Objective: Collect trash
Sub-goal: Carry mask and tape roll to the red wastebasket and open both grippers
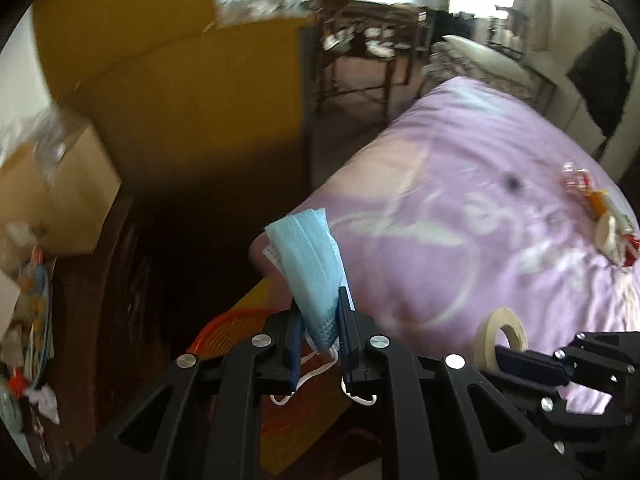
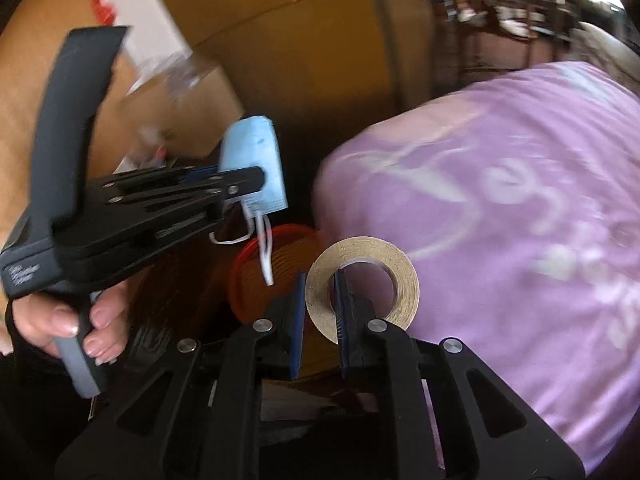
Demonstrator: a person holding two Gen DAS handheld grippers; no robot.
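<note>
My left gripper [image 1: 320, 300] is shut on a folded light-blue face mask [image 1: 310, 256], whose white ear loops dangle below the fingers. The right wrist view shows this same gripper [image 2: 256, 178] from the side with the mask [image 2: 256, 160], carried in a person's hand [image 2: 80, 320]. My right gripper [image 2: 320, 284] is shut on the wall of a tan roll of tape [image 2: 384, 276], one finger inside the hole and one outside. The left wrist view catches that tape roll [image 1: 486, 330] at the lower right. Both grippers hang off the near corner of a bed with a pink cover [image 1: 460, 200].
Candy wrappers and scraps [image 1: 604, 216] lie on the bed's right side. An orange mesh basket [image 2: 276, 276] stands on the floor below the grippers. Cardboard boxes [image 1: 64, 196] and mixed clutter [image 1: 28, 320] sit at the left. A yellow-brown cabinet [image 1: 180, 92] rises behind.
</note>
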